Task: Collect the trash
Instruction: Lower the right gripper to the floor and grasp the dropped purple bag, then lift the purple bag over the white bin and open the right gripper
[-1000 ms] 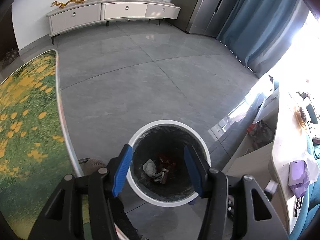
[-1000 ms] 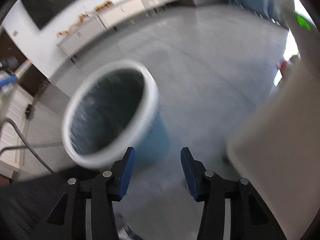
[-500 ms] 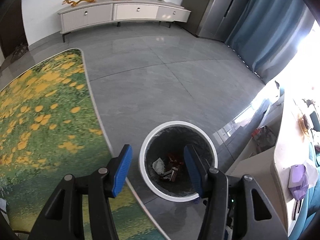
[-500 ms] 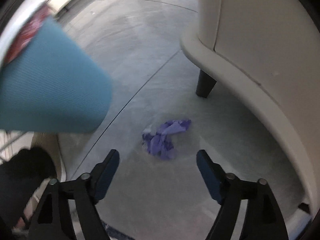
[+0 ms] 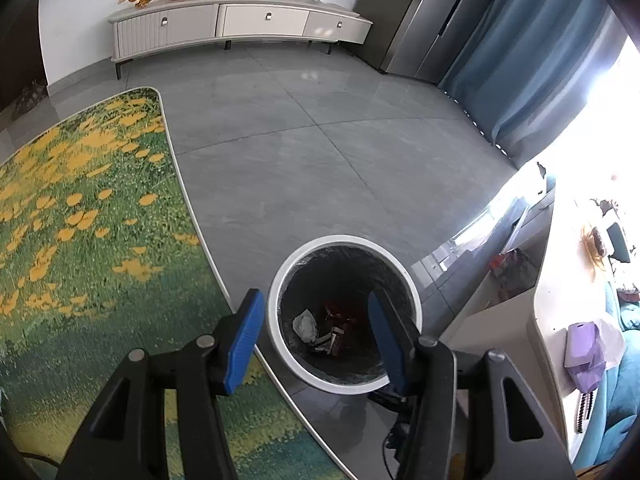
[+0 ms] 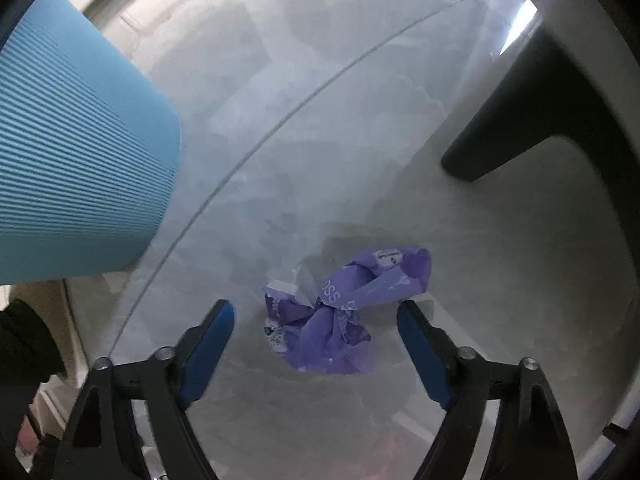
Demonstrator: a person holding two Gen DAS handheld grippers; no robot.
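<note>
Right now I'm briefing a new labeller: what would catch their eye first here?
The crumpled purple wrapper on the grey floor, lying between the open right tongs. Next, the white-rimmed trash bin beside the flowered rug, scraps in its bottom, framed by the open left tongs.

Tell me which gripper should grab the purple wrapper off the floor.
Right. The right gripper is open, with the crumpled purple wrapper lying between its fingers. The left gripper hangs open above the trash bin.
</note>
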